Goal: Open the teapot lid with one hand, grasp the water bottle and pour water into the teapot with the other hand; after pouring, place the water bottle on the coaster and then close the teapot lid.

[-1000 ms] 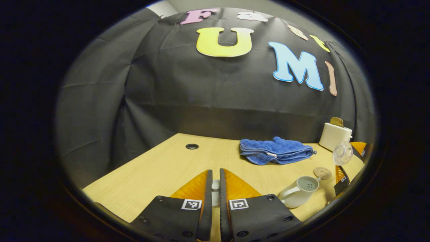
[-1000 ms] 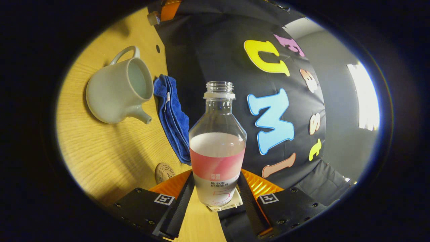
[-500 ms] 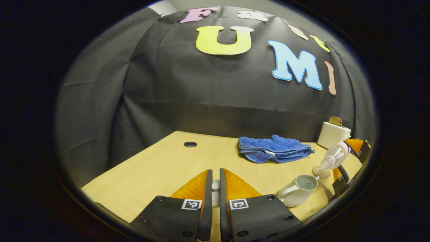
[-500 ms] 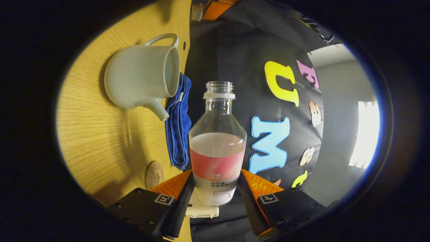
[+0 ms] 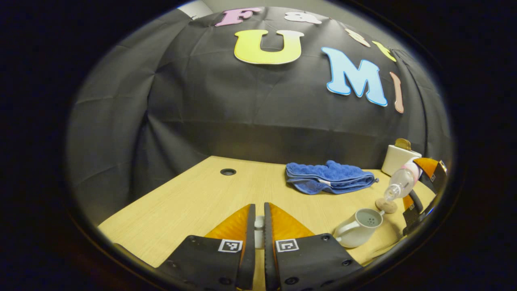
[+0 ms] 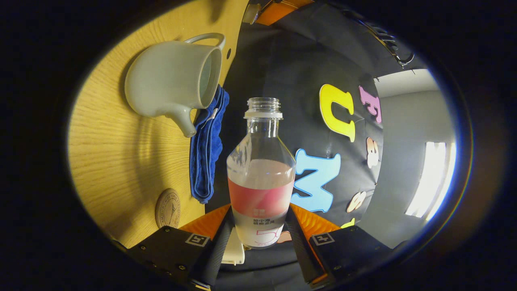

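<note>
My left gripper is shut on the small white teapot lid, holding it above the table. The pale open teapot stands at the right with its strainer holes showing. Beyond it my right gripper holds the clear water bottle tilted, mouth down toward the teapot and the round coaster. In the right gripper view the uncapped, pink-labelled bottle sits between the fingers of my right gripper, partly filled. The teapot and the coaster lie to its left. I see no stream of water.
A folded blue towel lies behind the teapot, with a white box at the far right. The wooden table has a cable hole near the black wall. The towel lies between teapot and bottle in the right gripper view.
The right gripper has turned the bottle from facing the left camera to mouth-down near the coaster. The teapot has shifted up in the right gripper view. The left gripper stays put.
</note>
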`<action>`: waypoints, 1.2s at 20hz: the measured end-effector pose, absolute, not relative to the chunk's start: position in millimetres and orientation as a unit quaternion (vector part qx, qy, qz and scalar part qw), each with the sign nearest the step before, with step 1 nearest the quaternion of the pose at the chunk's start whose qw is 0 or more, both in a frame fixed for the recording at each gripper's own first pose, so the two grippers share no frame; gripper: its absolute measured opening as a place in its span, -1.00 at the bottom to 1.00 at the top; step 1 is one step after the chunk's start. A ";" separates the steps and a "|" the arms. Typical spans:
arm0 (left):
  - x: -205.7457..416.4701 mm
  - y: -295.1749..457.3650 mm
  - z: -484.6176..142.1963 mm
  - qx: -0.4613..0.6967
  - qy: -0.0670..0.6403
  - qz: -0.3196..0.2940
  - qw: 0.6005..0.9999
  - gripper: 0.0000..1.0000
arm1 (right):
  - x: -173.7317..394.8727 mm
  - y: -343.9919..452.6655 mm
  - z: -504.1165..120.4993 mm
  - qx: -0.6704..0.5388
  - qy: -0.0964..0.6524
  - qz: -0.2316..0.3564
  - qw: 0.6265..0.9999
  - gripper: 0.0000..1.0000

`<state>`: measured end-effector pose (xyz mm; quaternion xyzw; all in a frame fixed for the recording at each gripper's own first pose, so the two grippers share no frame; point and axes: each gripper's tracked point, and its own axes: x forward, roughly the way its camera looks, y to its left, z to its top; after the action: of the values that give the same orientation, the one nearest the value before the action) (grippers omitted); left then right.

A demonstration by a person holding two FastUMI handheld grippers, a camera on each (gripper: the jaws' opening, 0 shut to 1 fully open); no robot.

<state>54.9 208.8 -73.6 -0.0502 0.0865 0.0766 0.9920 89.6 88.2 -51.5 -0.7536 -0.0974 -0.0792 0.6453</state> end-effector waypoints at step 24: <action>57.3 202.2 -81.2 -0.046 0.101 0.066 0.992 -0.67 | 95.9 91.3 -46.1 -0.786 -0.139 -0.079 0.597 0.53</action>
<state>57.3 202.2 -81.2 -0.0464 0.1011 0.0663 0.9916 95.9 91.3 -46.1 -0.7863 -0.1394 -0.0794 0.5966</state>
